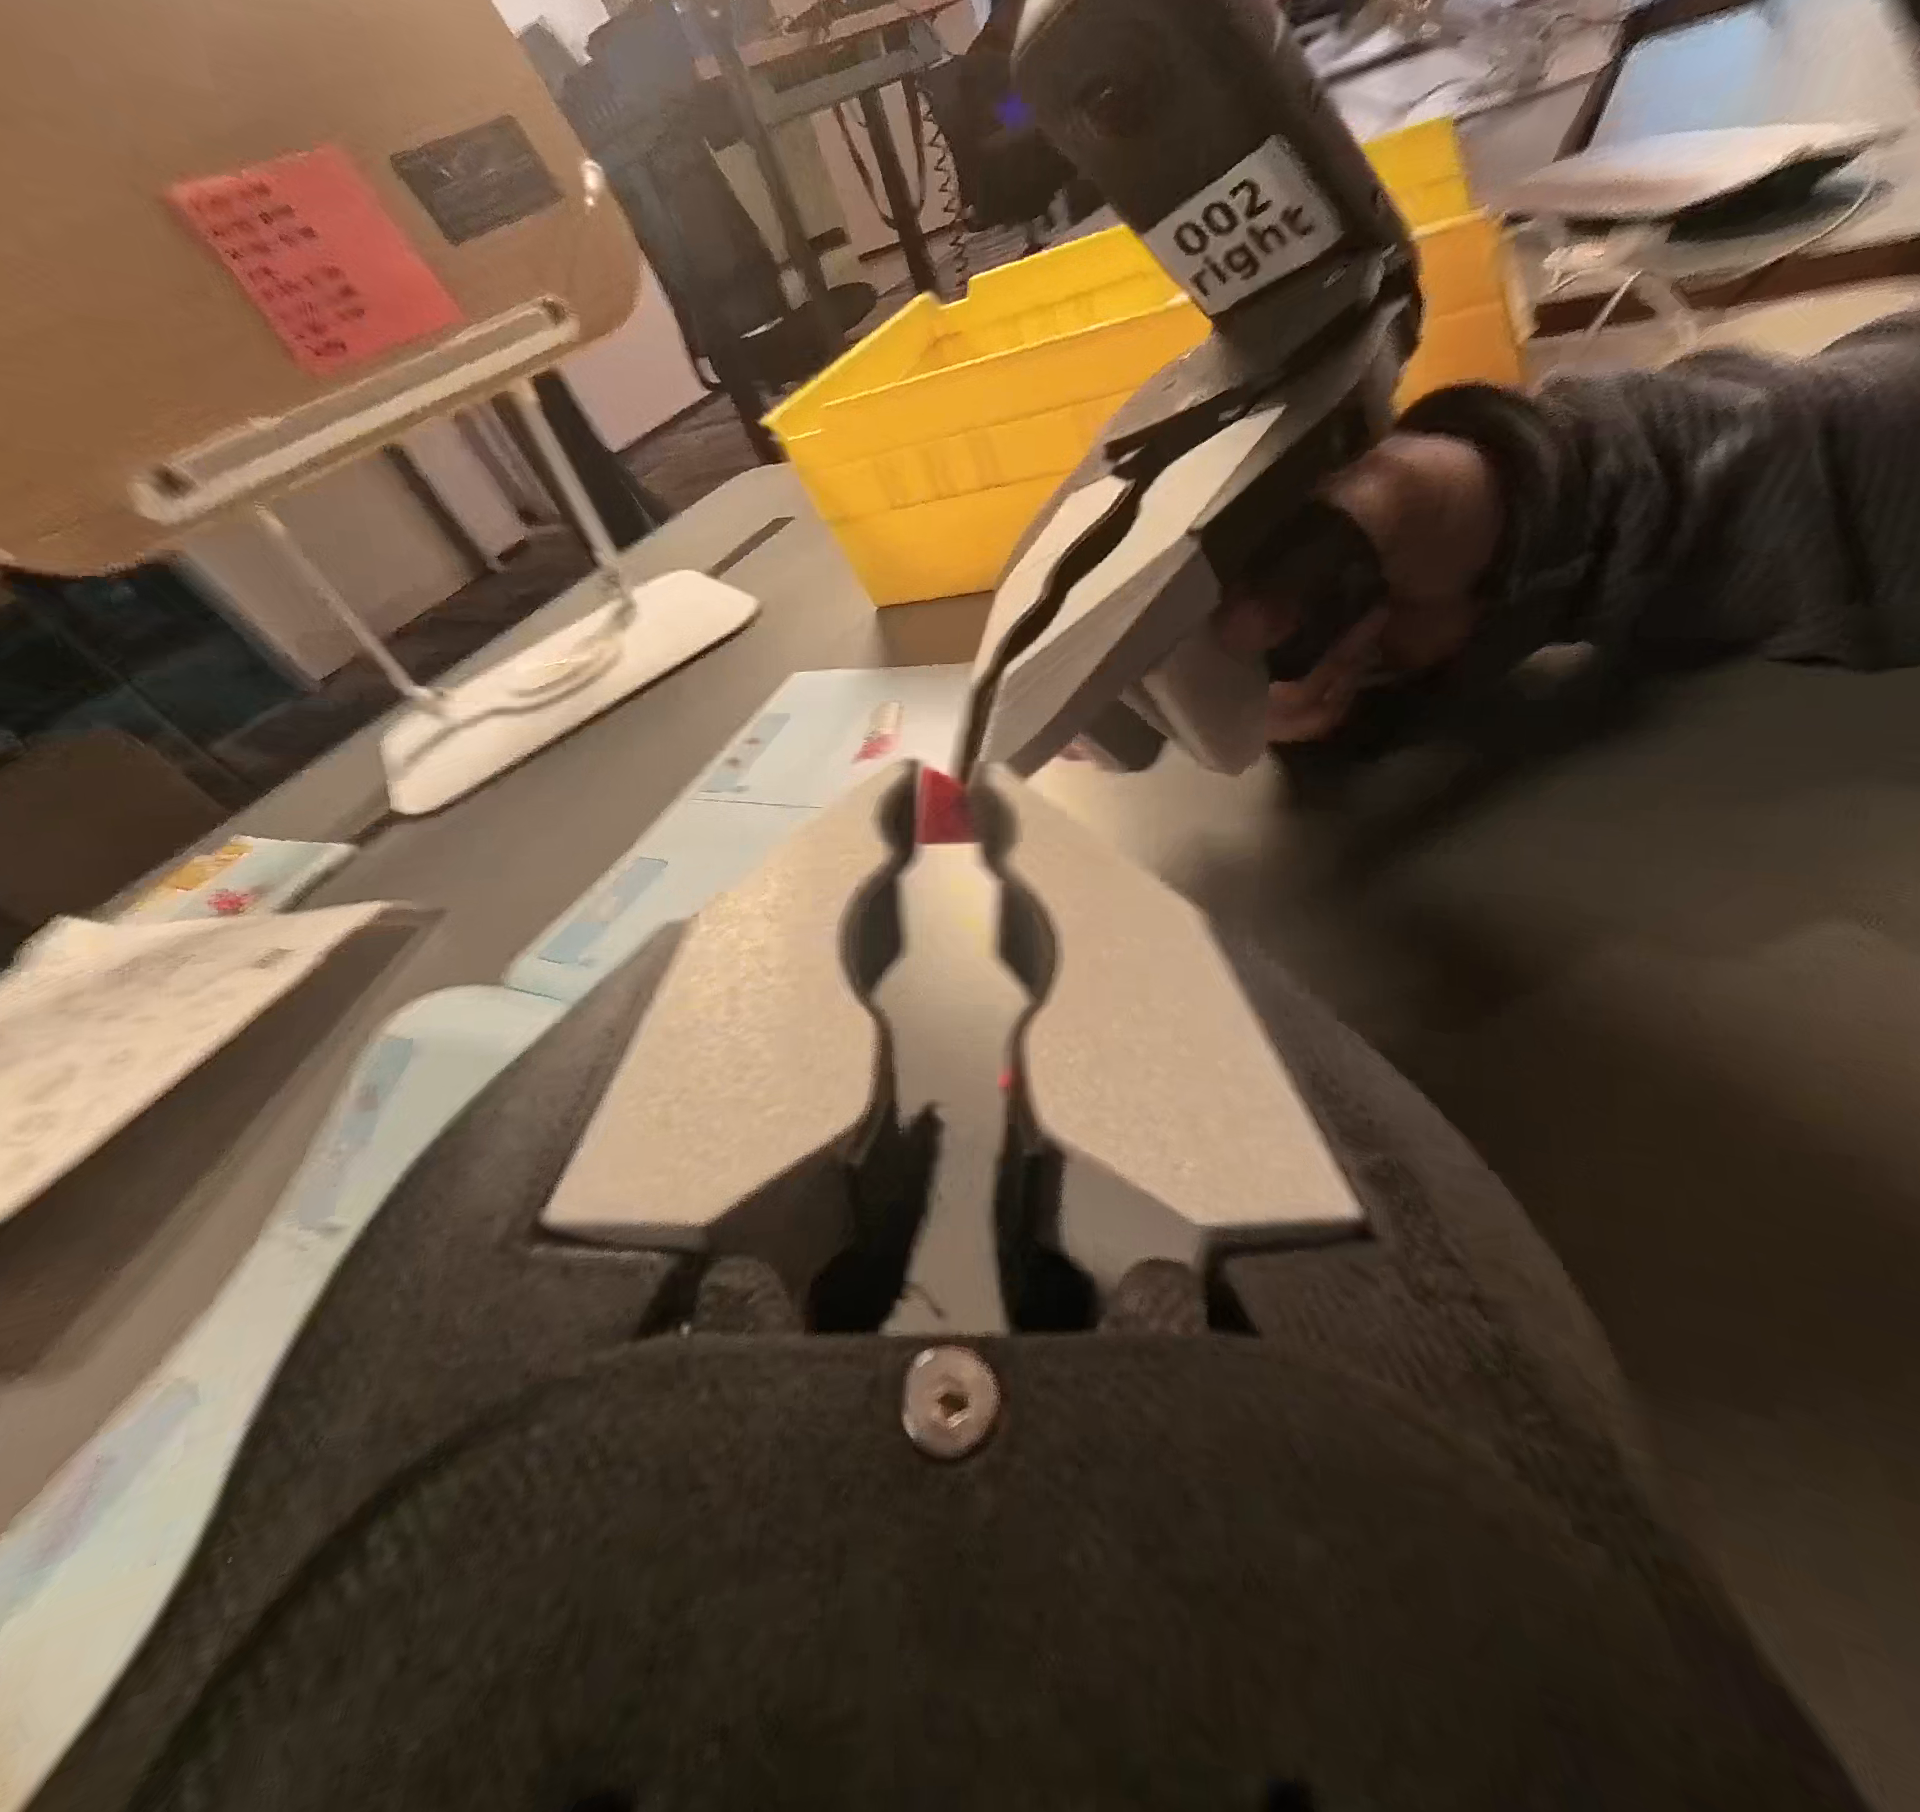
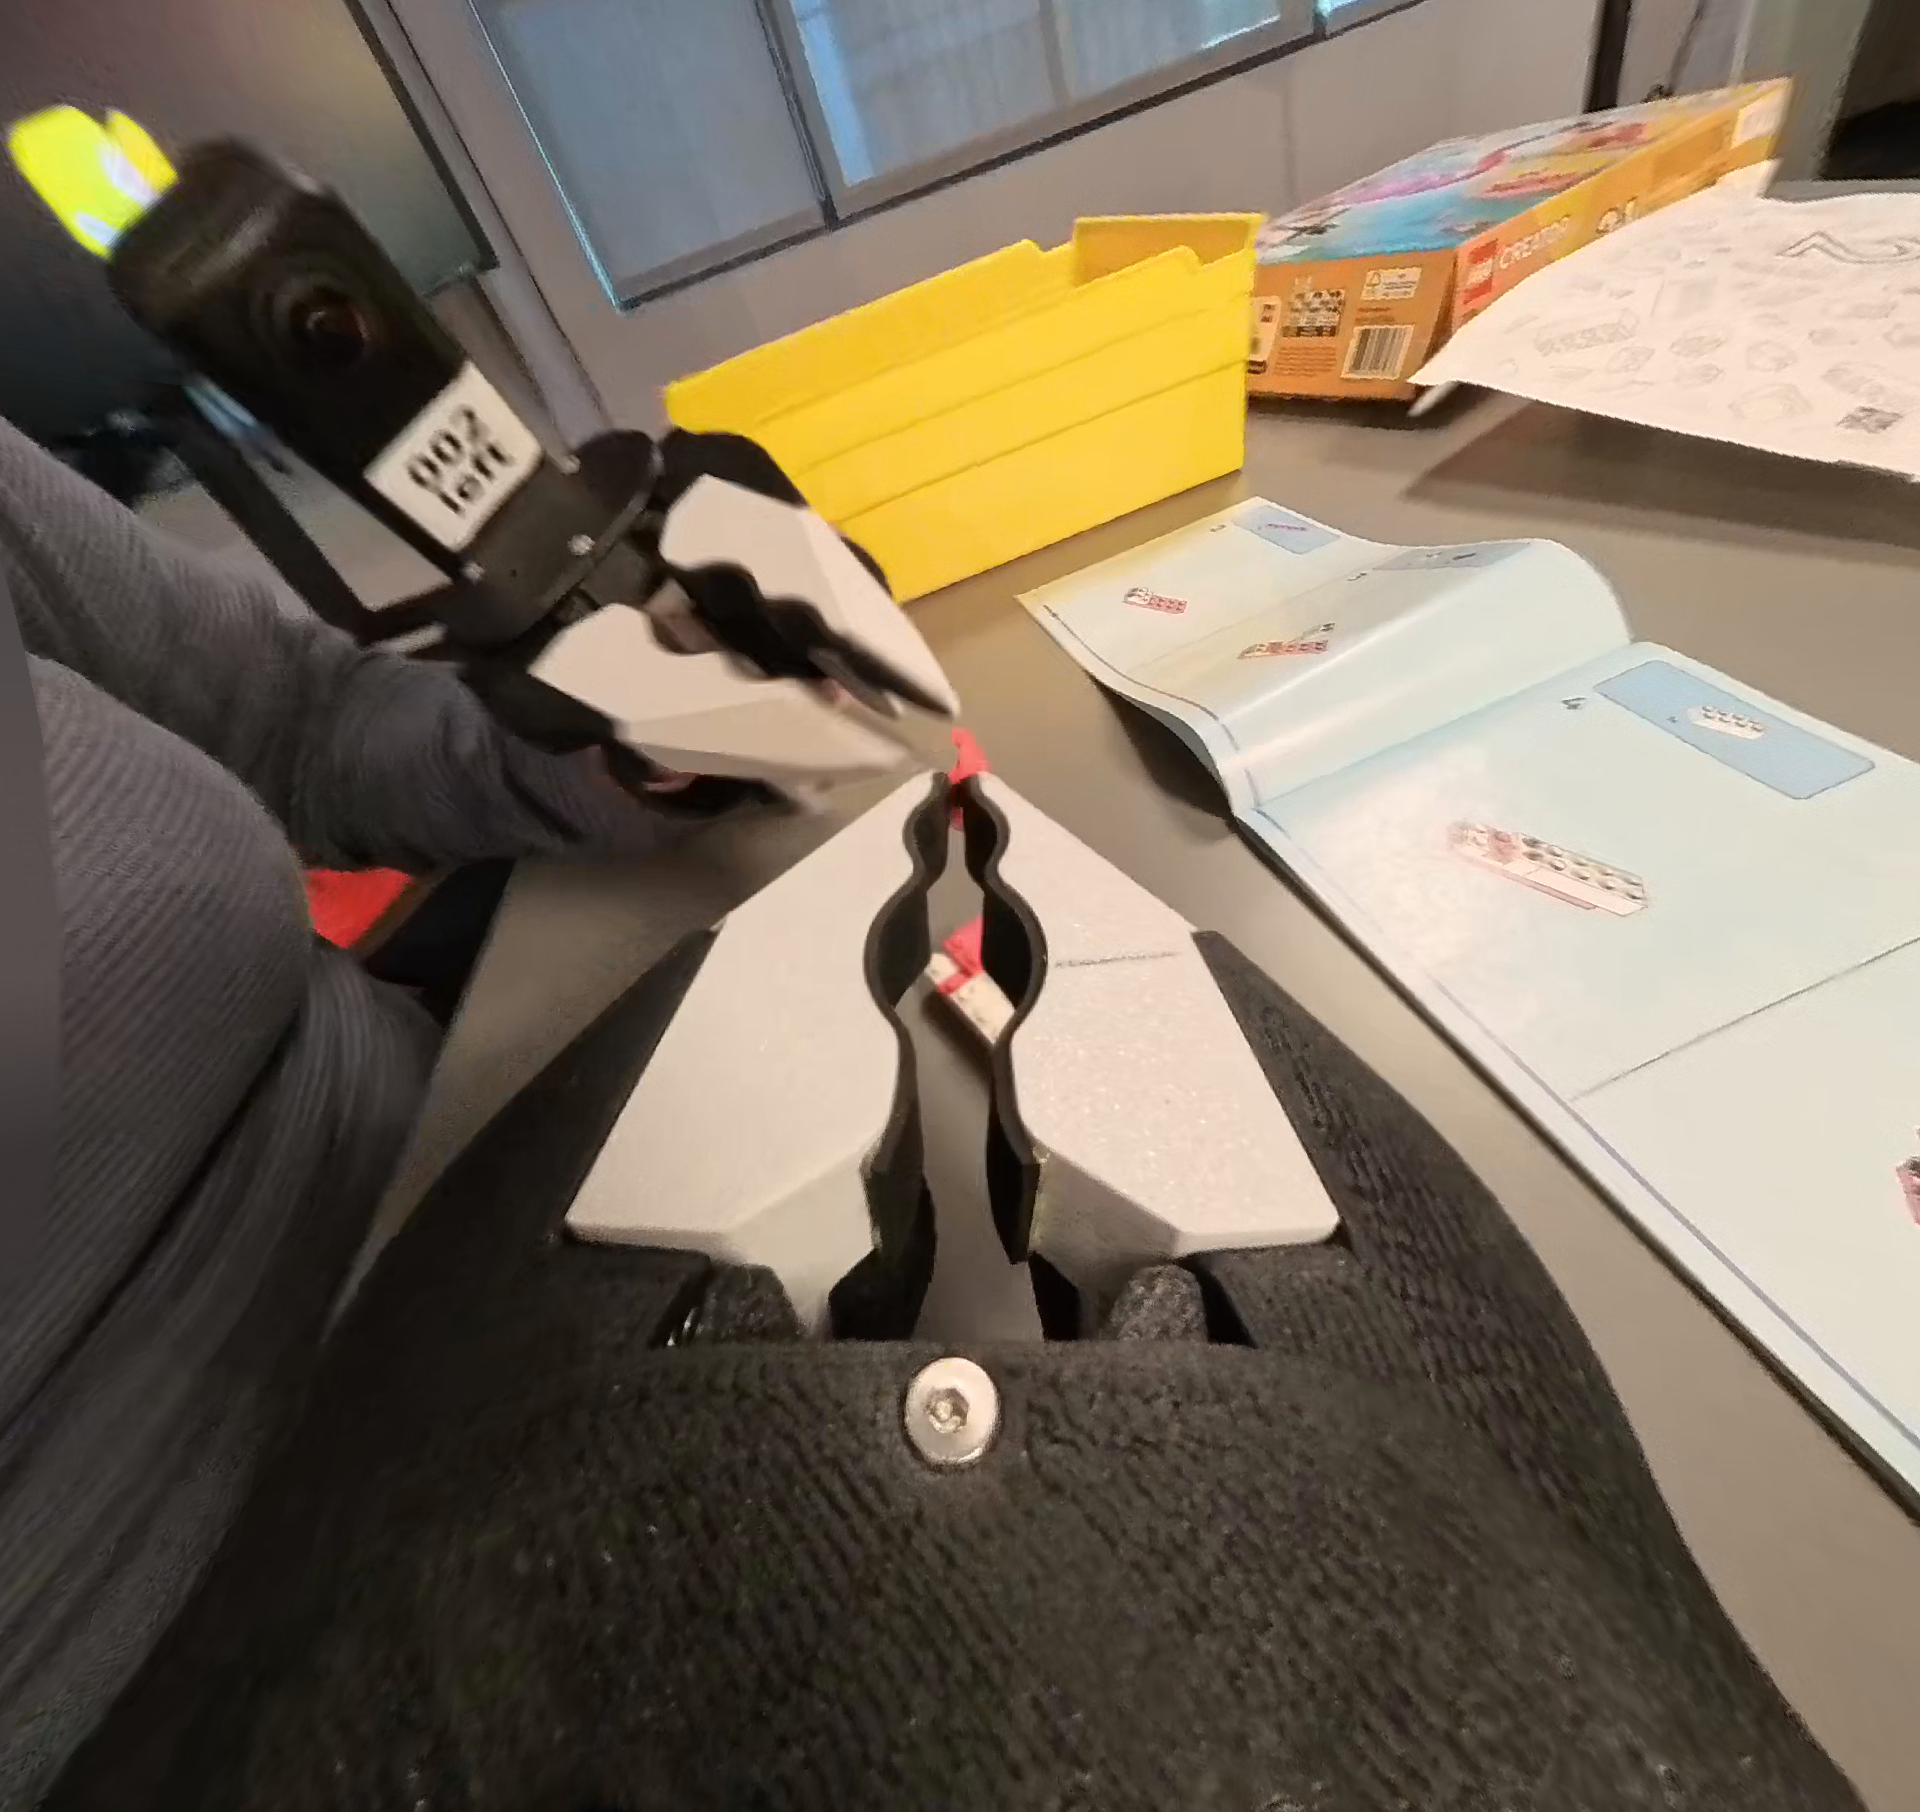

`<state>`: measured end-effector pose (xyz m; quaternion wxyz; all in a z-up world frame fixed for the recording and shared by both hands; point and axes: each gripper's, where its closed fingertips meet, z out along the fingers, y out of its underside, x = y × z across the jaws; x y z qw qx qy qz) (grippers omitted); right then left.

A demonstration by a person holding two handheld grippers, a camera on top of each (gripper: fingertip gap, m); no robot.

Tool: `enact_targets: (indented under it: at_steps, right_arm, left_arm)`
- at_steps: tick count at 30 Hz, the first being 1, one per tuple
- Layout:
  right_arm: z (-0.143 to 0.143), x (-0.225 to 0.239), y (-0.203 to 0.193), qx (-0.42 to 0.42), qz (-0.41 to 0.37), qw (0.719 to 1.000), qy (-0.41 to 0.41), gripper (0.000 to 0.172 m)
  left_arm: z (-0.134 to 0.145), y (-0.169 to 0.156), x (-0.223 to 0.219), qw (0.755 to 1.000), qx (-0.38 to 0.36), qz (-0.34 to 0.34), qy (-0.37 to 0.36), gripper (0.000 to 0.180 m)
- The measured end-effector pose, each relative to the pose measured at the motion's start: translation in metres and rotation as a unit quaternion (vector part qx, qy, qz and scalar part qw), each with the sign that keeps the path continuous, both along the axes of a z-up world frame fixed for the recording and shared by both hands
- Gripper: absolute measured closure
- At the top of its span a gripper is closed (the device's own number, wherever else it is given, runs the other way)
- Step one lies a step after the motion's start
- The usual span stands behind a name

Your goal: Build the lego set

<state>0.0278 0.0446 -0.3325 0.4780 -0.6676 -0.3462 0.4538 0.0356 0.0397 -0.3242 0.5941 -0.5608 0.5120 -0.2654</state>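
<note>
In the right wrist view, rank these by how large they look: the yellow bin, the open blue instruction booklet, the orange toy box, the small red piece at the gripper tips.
1. Instruction booklet, nearest, so partly flattered by closeness.
2. Yellow bin.
3. Orange toy box, farther off, partly covered.
4. Red piece.

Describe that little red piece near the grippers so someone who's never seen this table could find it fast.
On the dark table, in front of the yellow bin, beside the open pale blue booklet, the right gripper meets the left gripper tip to tip. The small red piece sits between the left one's fingers, the only red thing there.
</note>
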Motion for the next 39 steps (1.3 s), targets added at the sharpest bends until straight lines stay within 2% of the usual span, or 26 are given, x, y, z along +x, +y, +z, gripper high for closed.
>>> enact_targets:
  at_steps: [2, 4, 6, 11, 15, 18, 20, 22, 24, 26, 29, 31, 36, 39]
  right_arm:
    - [-0.003, 0.004, 0.006, 0.029, -0.028, 0.999, -0.031, 0.171]
    - [-0.005, 0.01, 0.013, 0.074, -0.063, 0.993, -0.067, 0.171]
    - [-0.006, 0.018, 0.02, 0.128, -0.102, 0.98, -0.111, 0.171]
    - [-0.014, 0.039, 0.033, 0.262, -0.183, 0.916, -0.24, 0.171]
    - [-0.01, 0.047, 0.032, 0.313, -0.216, 0.885, -0.27, 0.171]
    - [-0.006, 0.056, 0.03, 0.338, -0.24, 0.865, -0.283, 0.171]
    - [-0.006, 0.062, 0.028, 0.351, -0.248, 0.855, -0.29, 0.171]
    - [-0.005, 0.066, 0.023, 0.368, -0.246, 0.846, -0.296, 0.171]
    - [-0.006, 0.067, 0.017, 0.389, -0.238, 0.837, -0.304, 0.171]
    - [-0.006, 0.068, 0.012, 0.405, -0.229, 0.829, -0.31, 0.171]
    - [-0.008, 0.066, 0.004, 0.418, -0.211, 0.829, -0.306, 0.171]
    - [-0.008, 0.065, 0.001, 0.423, -0.202, 0.83, -0.303, 0.171]
    - [-0.009, 0.057, -0.004, 0.433, -0.181, 0.832, -0.297, 0.171]
    - [-0.009, 0.052, -0.007, 0.436, -0.168, 0.834, -0.293, 0.171]
  left_arm:
    - [-0.008, -0.01, -0.002, 0.996, -0.082, -0.04, 0.001, 0.136]
    - [-0.027, -0.009, -0.008, 0.989, -0.135, -0.042, 0.043, 0.119]
    - [-0.043, -0.009, -0.011, 0.984, -0.148, -0.042, 0.094, 0.118]
    - [-0.072, -0.013, -0.011, 0.966, -0.171, -0.045, 0.187, 0.126]
    - [-0.083, -0.019, -0.01, 0.958, -0.179, -0.046, 0.221, 0.13]
    - [-0.086, -0.045, -0.009, 0.942, -0.21, -0.108, 0.237, 0.13]
    - [-0.085, -0.049, -0.01, 0.94, -0.196, -0.125, 0.248, 0.131]
    - [-0.082, -0.039, -0.009, 0.945, -0.177, -0.114, 0.251, 0.122]
    - [-0.081, -0.033, -0.004, 0.944, -0.172, -0.122, 0.254, 0.105]
    - [-0.084, -0.029, -0.001, 0.939, -0.157, -0.141, 0.27, 0.092]
    - [-0.084, -0.028, 0.003, 0.933, -0.137, -0.192, 0.273, 0.09]
    - [-0.083, -0.026, 0.005, 0.93, -0.124, -0.218, 0.268, 0.095]
    - [-0.088, -0.029, 0.007, 0.915, -0.172, -0.245, 0.27, 0.099]
    - [-0.087, -0.029, 0.008, 0.914, -0.169, -0.255, 0.268, 0.114]
